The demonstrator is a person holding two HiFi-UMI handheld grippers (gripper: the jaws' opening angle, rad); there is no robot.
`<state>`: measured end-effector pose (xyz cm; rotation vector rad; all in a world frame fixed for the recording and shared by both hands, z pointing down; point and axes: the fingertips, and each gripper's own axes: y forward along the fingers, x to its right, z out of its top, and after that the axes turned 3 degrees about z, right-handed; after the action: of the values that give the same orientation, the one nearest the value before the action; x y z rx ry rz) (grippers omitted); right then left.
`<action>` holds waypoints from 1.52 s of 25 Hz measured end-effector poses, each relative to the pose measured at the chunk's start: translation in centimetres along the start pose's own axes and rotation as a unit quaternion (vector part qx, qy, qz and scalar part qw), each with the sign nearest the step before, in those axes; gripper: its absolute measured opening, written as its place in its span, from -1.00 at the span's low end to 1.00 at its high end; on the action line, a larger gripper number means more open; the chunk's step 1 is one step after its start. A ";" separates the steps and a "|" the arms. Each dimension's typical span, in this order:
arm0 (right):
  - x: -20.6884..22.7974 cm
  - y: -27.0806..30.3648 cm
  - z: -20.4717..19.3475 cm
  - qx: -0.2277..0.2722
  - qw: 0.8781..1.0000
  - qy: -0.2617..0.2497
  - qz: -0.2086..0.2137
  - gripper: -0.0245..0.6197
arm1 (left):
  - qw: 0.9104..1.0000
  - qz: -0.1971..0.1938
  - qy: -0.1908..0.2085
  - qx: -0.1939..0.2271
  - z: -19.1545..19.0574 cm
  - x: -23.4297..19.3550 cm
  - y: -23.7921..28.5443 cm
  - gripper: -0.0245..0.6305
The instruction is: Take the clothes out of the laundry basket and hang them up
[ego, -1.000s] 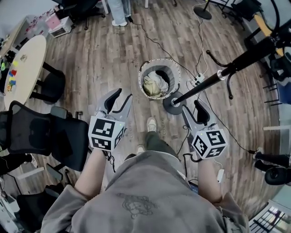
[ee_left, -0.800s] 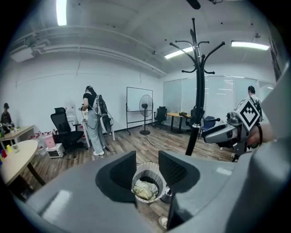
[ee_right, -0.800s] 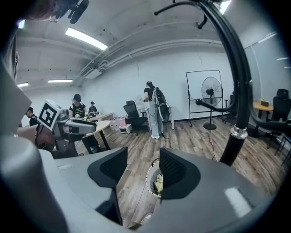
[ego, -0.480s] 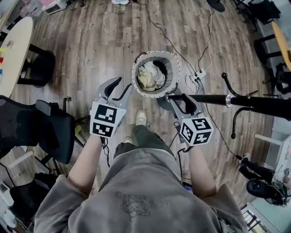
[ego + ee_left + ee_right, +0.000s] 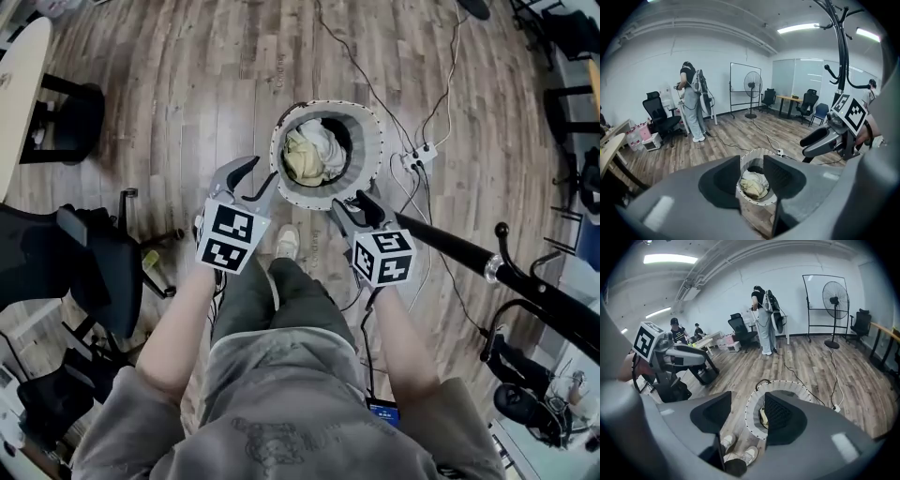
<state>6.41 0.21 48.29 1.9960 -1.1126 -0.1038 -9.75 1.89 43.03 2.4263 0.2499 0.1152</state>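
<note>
Left gripper (image 5: pixel 257 176) & right gripper (image 5: pixel 349 202) are both released, jaws apart w/ nothing held. Both hover above the near edge of the laundry basket (image 5: pixel 373 141), the left one at its left side, the right one at its right side. In the left gripper view the open jaws frame the basket (image 5: pixel 754 151) w/ the clothes (image 5: pixel 752 183) showing in the gap. In the right gripper view the basket rim (image 5: pixel 750 418) sits btwn the jaws, mostly behind the right jaw.

Basket is round, pale, w/ a dotted white rim, standing upright on the wood floor (image 5: pixel 187 94). Clothes (image 5: pixel 309 157) lie crumpled inside it: a cream or yellowish piece & a white one, not yet taken out.

Just on the person's side of the basket is the person's shoe (image 5: pixel 288 242). A dark coat-rack pole (image 5: pixel 469 253) runs slantwise from beside the basket toward the lower right. A white power strip (image 5: pixel 419 155) w/ cables lies on the floor just right of the basket. A black office chair (image 5: pixel 94 272) stands well left of it. Far behind the basket, in the left gripper view, another person (image 5: pixel 691 103) stands w/ back turned, near a whiteboard (image 5: pixel 740 89) & a standing fan (image 5: pixel 752 86).
</note>
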 end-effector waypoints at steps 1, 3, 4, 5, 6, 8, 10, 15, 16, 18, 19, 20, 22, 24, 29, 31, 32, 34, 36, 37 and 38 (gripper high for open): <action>0.5 1.2 -0.4 -0.005 1.000 0.005 -0.001 -0.15 | 1.000 -0.005 0.003 -0.006 -0.5 -0.2 1.1 -0.46; 1.4 3.6 -1.2 -0.015 1.000 0.018 -0.005 -0.16 | 1.000 -0.019 0.012 -0.019 -1.5 -0.5 3.5 -0.46; 1.8 4.8 -1.5 -0.020 0.999 0.026 -0.007 -0.16 | 0.999 -0.026 0.018 -0.026 -2.0 -0.6 4.7 -0.46; 2.3 5.9 -1.9 -0.024 0.999 0.033 -0.011 -0.17 | 0.999 -0.033 0.024 -0.032 -2.4 -0.8 6.0 -0.46; 2.8 7.0 -2.4 -0.028 0.999 0.041 -0.014 -0.17 | 0.998 -0.041 0.029 -0.037 -2.9 -0.9 7.3 -0.46; 3.8 9.1 -3.5 -0.035 0.997 0.059 -0.022 -0.17 | 0.997 -0.059 0.038 -0.046 -4.0 -1.2 10.1 -0.46; 5.0 11.0 -5.0 -0.041 0.996 0.079 -0.031 -0.17 | 0.995 -0.074 0.043 -0.053 -5.4 -1.3 12.7 -0.46; 7.9 15.4 -8.9 -0.056 0.989 0.128 -0.056 -0.17 | 0.987 -0.118 0.069 -0.084 -9.4 -0.7 18.9 -0.46; 8.4 16.3 -9.7 -0.059 0.987 0.138 -0.061 -0.16 | 0.985 -0.128 0.074 -0.091 -10.1 -0.5 20.1 -0.46; 9.3 18.0 -11.1 -0.063 0.984 0.153 -0.067 -0.16 | 0.982 -0.142 0.078 -0.100 -11.0 0.0 22.5 -0.46; 9.7 18.8 -11.7 -0.064 0.982 0.161 -0.070 -0.16 | 0.980 -0.148 0.081 -0.103 -11.5 0.3 23.6 -0.46; 10.0 19.7 -12.3 -0.061 0.981 0.170 -0.071 -0.16 | 0.978 -0.154 0.087 -0.107 -12.0 0.6 24.7 -0.46; 10.5 21.4 -13.3 -0.051 0.977 0.192 -0.072 -0.18 | 0.974 -0.163 0.103 -0.118 -13.2 1.2 27.0 -0.46; 11.4 23.0 -14.1 -0.041 0.974 0.212 -0.075 -0.20 | 0.970 -0.171 0.119 -0.128 -14.4 1.9 29.4 -0.46; 13.4 27.7 -16.6 -0.033 0.964 0.250 -0.081 -0.19 | 0.961 -0.193 0.133 -0.150 -17.9 2.7 35.0 -0.46; 13.9 29.6 -17.6 -0.026 0.961 0.266 -0.078 -0.19 | 0.957 -0.201 0.131 -0.163 -19.5 3.1 37.1 -0.47; 14.2 30.5 -18.2 -0.025 0.959 0.272 -0.076 -0.18 | 0.954 -0.206 0.133 -0.171 -20.3 3.5 38.0 -0.47; 14.7 32.1 -19.6 -0.028 0.954 0.288 -0.075 -0.17 | 0.946 -0.218 0.148 -0.188 -22.0 4.2 39.8 -0.47; 15.3 33.5 -21.1 -0.030 0.947 0.311 -0.076 -0.14 | 0.937 -0.228 0.169 -0.202 -23.7 4.7 41.3 -0.47; 15.7 34.2 -21.8 -0.030 0.942 0.325 -0.075 -0.12 | 0.934 -0.230 0.180 -0.207 -24.6 4.8 42.0 -0.47; 16.0 34.9 -22.4 -0.029 0.939 0.336 -0.073 -0.12 | 0.930 -0.232 0.189 -0.212 -25.3 4.9 42.6 -0.47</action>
<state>2.45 -6.96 91.96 1.8392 -0.5117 0.4361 -2.33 -12.91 90.00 1.8438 0.8703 0.3815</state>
